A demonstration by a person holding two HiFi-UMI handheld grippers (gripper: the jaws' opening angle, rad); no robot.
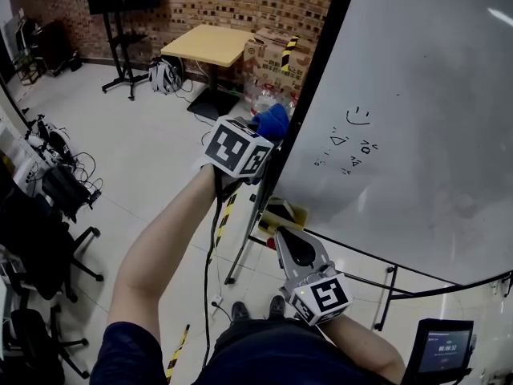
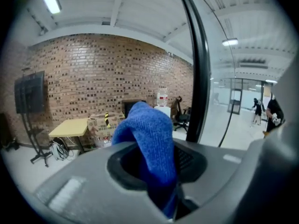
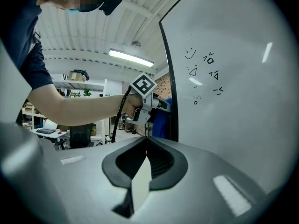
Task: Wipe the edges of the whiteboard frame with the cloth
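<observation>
The left gripper [image 2: 169,185] is seen with its jaws clamped on a folded blue cloth [image 2: 149,139], which bulges up and out past their tips. So firm a pinch is probably meant to stop the cloth slipping when it is dragged. The cloth is held just beside the black left edge of the whiteboard frame [image 2: 201,78], the part to be wiped; actual contact cannot be confirmed. The right gripper [image 3: 146,155] is shown with its jaws pressed together on nothing, low by the board's lower corner and seemingly idle.

The grip itself is shown only in the left gripper view. In the head view the cloth is half hidden behind the marker cube [image 1: 236,147], but both grippers are placed against the whiteboard [image 1: 425,119] and its scribbles [image 1: 353,139]. From the right gripper view, the cloth is seen side-on, close against the frame.
</observation>
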